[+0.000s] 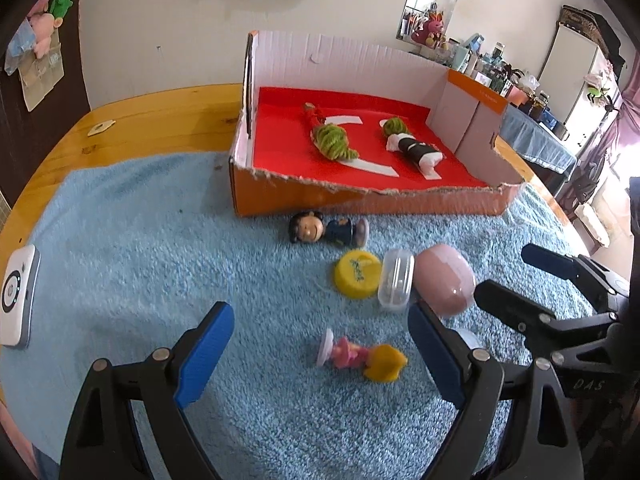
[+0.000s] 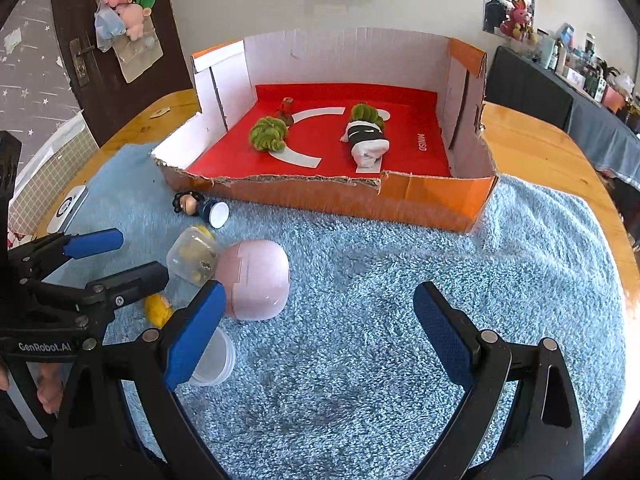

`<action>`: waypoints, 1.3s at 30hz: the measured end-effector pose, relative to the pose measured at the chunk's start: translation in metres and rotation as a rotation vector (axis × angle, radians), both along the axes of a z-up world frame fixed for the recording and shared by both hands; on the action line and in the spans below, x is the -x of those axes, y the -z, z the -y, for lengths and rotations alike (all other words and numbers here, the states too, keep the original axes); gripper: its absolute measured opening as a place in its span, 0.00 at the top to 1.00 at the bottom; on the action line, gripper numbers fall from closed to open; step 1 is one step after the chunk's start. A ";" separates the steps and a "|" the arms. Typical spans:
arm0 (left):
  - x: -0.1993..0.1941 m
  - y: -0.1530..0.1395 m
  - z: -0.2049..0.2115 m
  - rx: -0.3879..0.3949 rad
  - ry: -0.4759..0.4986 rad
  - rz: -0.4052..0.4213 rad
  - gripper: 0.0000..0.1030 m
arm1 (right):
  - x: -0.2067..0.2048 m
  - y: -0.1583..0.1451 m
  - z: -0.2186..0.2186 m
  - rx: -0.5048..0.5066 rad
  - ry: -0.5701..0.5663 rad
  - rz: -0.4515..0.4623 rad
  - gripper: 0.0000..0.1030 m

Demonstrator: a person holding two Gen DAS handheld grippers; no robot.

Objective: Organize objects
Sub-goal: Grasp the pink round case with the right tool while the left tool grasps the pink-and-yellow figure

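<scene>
- A white rounded gadget lies at the left edge of the fluffy blue towel.
- The left gripper gapes wide above a small toy figure with yellow hair and pink dress, pads clear of it.
- Beyond lie a dark-haired toy figure, yellow cap, clear plastic capsule and pink egg-shaped shell, clustered.
- The cut-down orange cardboard box with red floor holds two green-haired dolls.
- The right gripper stands wide, empty, over towel.

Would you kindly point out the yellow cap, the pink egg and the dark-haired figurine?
yellow cap (image 1: 357, 274), left wrist view, its printed top.
pink egg (image 2: 256, 283), right wrist view, its side.
dark-haired figurine (image 1: 310, 231), left wrist view, its face.
</scene>
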State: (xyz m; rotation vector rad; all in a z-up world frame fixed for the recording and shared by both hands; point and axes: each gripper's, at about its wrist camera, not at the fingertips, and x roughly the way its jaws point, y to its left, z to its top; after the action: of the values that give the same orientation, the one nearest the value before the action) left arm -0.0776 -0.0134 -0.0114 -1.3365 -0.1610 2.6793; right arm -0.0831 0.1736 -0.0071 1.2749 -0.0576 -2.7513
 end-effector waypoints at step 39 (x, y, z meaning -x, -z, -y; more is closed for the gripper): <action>-0.021 0.013 -0.019 0.039 0.152 -0.067 0.34 | 0.026 0.019 0.028 -0.011 -0.125 0.046 0.48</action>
State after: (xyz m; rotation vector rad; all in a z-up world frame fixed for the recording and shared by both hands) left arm -0.0569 0.0054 -0.0242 -1.2150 0.0002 2.6078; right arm -0.1088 0.1456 -0.0259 1.2984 0.0330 -2.6209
